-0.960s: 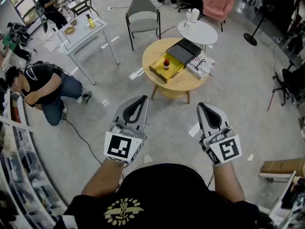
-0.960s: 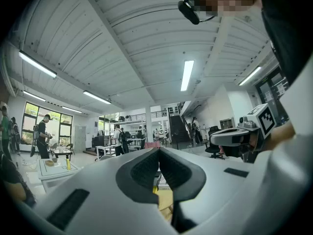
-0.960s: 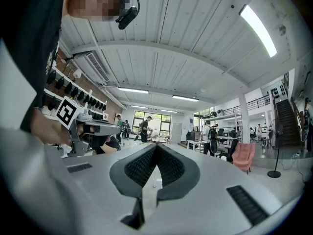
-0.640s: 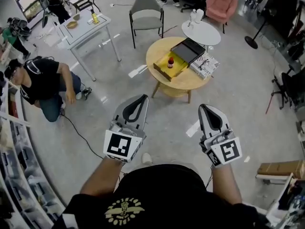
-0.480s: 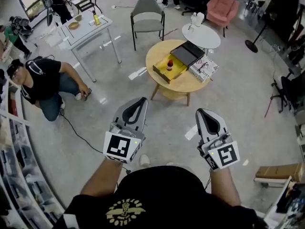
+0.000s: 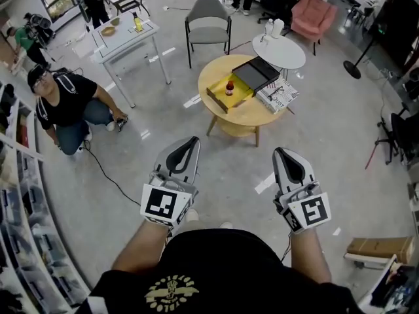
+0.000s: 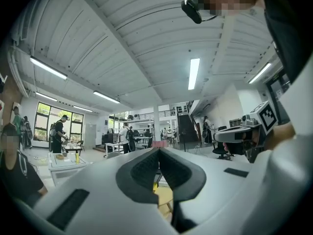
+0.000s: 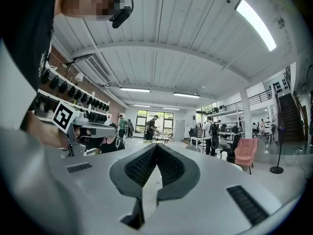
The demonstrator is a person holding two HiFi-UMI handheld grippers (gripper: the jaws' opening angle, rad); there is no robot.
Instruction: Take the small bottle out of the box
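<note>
A small bottle (image 6: pixel 230 86) with a red cap stands upright in an open yellow box (image 6: pixel 221 97) on a round wooden table (image 6: pixel 245 113), far ahead of me in the head view. The box's dark lid (image 6: pixel 255 73) lies open behind it. My left gripper (image 6: pixel 194 139) and right gripper (image 6: pixel 278 150) are held low near my body, well short of the table, both shut with nothing between the jaws. In the left gripper view the left gripper (image 7: pixel 158 150) points level across the room; the right gripper (image 8: pixel 156 145) does the same in its own view.
A magazine (image 6: pixel 277 95) lies on the table beside the box. A grey chair (image 6: pixel 208 18), a small white round table (image 6: pixel 282 50) and a pink armchair (image 6: pixel 309 13) stand behind. A person (image 6: pixel 69 106) crouches at the left by a white desk (image 6: pixel 126 34). Shelves (image 6: pixel 19 241) run along the left.
The view has shifted slightly; the table sits a little closer. The crouching person has turned. Both grippers stay shut and hold about the same place in front of me.
</note>
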